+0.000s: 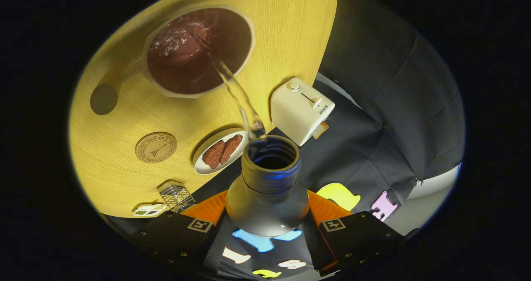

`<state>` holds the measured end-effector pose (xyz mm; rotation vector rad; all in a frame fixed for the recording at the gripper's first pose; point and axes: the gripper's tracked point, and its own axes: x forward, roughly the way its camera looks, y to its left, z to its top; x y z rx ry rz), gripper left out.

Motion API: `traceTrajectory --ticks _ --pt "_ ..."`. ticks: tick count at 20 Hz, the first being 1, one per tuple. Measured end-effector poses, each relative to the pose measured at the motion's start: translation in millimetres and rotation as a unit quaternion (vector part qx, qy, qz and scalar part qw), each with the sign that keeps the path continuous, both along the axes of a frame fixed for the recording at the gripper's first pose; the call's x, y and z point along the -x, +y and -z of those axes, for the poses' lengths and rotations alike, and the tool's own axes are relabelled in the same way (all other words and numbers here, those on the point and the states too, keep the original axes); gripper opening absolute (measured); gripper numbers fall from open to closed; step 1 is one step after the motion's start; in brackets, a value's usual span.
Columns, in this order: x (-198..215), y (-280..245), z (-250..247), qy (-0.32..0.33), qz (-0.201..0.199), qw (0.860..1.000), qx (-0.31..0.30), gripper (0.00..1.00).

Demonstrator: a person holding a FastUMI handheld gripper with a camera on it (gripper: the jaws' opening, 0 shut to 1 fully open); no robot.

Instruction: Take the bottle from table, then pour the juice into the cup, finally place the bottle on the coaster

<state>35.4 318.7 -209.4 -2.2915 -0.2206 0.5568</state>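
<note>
Gripper (pixel 267 223): closed on the bottle (pixel 267 194), one finger pressed to each side of its body, the bottle tipped with its open mouth forward. Juice stream (pixel 236 90): leaves the bottle's rim and lands in the cup (pixel 199 50), well beyond the bottle mouth; cup holds dark liquid with foam at the surface. Coaster (pixel 156 147): round, cork-coloured, bare, between the cup and the table's edge, with open tabletop all round it. Plate (pixel 220 151): just beside the bottle mouth, bearing two brown slices, sitting at the table's edge. Toaster (pixel 301 110): white, near the bottle mouth on the other side. Table (pixel 286 28): yellow wood grain. Small wire rack (pixel 176 194): near the table's edge, beside the coaster. Backdrop: dark cloth.
</note>
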Motion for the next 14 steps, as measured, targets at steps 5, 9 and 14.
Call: traceTrajectory --ticks 5,9,14 --pt "0 5 -1 -0.006 -0.009 1.000 0.012 0.80" --pt "1 10 -1 -0.010 -0.018 1.000 0.022 0.80" --pt "2 12 -3 -0.020 -0.021 0.999 0.039 0.80"
